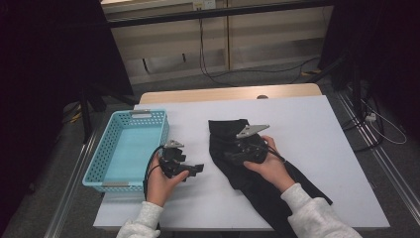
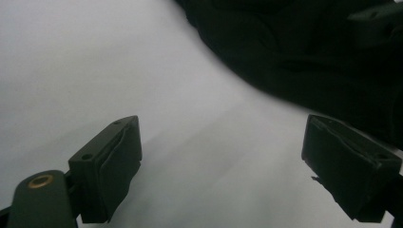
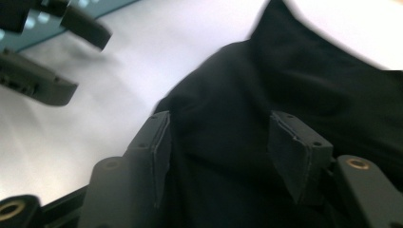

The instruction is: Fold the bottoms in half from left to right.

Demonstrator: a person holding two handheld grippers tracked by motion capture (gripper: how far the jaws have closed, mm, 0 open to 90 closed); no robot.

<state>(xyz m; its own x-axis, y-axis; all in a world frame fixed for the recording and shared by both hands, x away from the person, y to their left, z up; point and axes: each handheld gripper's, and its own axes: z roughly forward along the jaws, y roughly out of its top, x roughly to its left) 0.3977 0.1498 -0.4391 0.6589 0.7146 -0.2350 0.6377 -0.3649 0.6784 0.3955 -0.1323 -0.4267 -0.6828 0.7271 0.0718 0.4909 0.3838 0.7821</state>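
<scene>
The black garment looked soft, light and limp, best pinched at a folded edge. It lay directly under the right gripper, whose 2 jaws stood apart, released, over the cloth. The left gripper was spread wide, holding nothing, with the garment just ahead of it.

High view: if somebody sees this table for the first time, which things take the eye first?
First the black cloth, lying crumpled and slanting across the white table cover, with the right gripper over its upper part, jaws apart. Next the light blue basket at the table's left edge. Between them the left gripper is held open above bare cover.
</scene>
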